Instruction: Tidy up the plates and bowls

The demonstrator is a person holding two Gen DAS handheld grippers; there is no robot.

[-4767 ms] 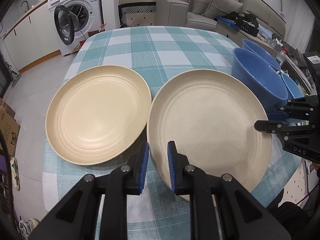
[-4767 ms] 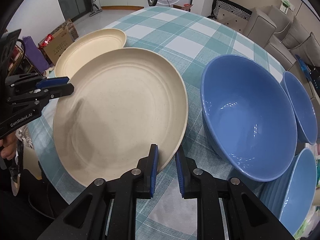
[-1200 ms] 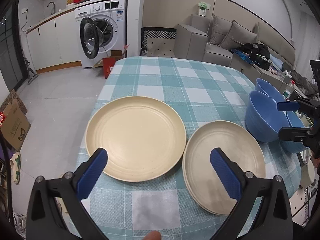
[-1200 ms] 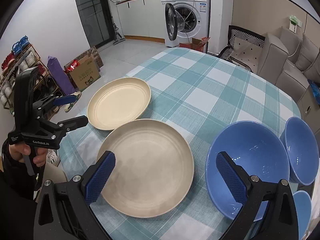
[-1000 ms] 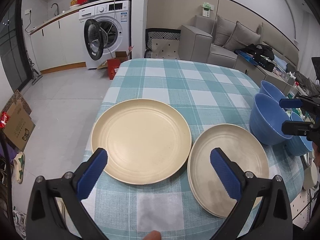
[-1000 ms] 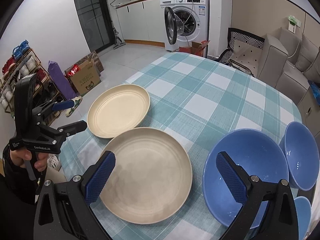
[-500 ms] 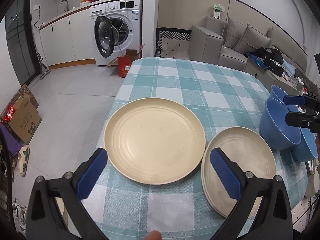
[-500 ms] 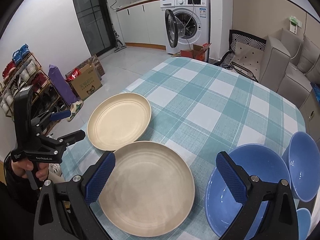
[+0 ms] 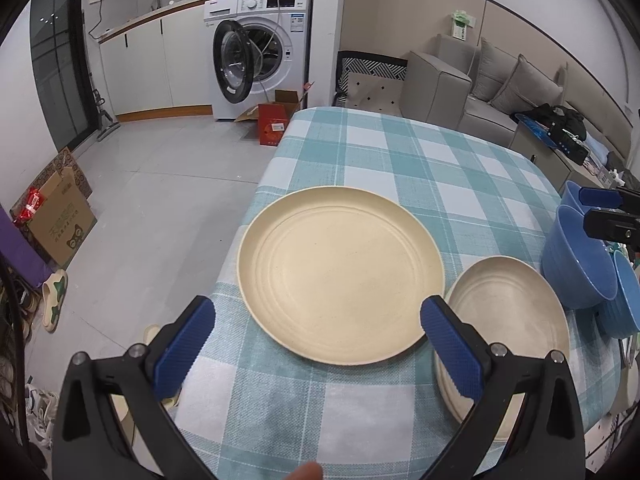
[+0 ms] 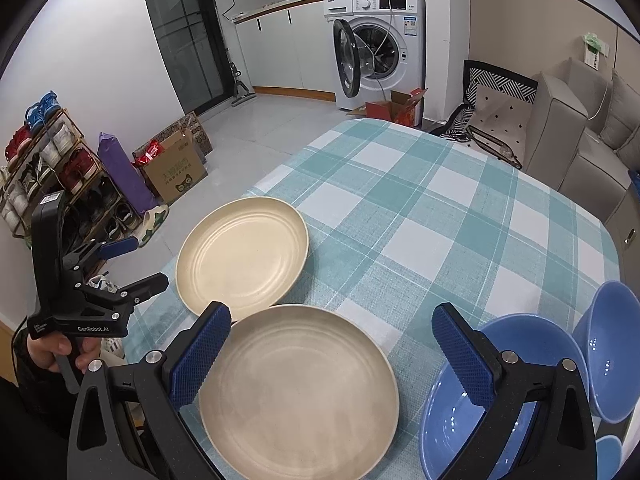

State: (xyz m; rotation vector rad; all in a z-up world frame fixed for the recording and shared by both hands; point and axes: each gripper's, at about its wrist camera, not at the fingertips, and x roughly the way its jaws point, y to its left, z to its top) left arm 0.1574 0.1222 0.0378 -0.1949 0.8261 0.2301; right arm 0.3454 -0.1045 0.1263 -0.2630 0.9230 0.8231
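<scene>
Two cream plates lie side by side on the checked tablecloth: a yellower plate point(image 9: 340, 276) point(image 10: 240, 256) near the table's left edge and a greyer plate point(image 9: 508, 320) point(image 10: 296, 388) to its right. Blue bowls point(image 9: 576, 264) point(image 10: 532, 344) crowd the right edge, with a second bowl point(image 10: 612, 344) behind and a third bowl point(image 10: 608, 456) nearer. My left gripper point(image 9: 316, 312) point(image 10: 144, 262) hangs open above the yellower plate's near rim, holding nothing. My right gripper point(image 10: 332, 316) point(image 9: 588, 210) is wide open above the greyer plate and the nearest bowl, also holding nothing.
The table point(image 9: 400, 168) ends close on the left, with bare floor beyond. A washing machine point(image 9: 256, 60) with its door open, a sofa point(image 9: 460, 84), cardboard boxes point(image 10: 176, 168) and a shoe rack point(image 10: 48, 152) stand around. A person's hand point(image 10: 52, 352) holds the left gripper.
Both grippers were shut at the greyer plate's rim; they have opened wide and drawn back and up. Over the last second, both views kept pulling away from the table.
</scene>
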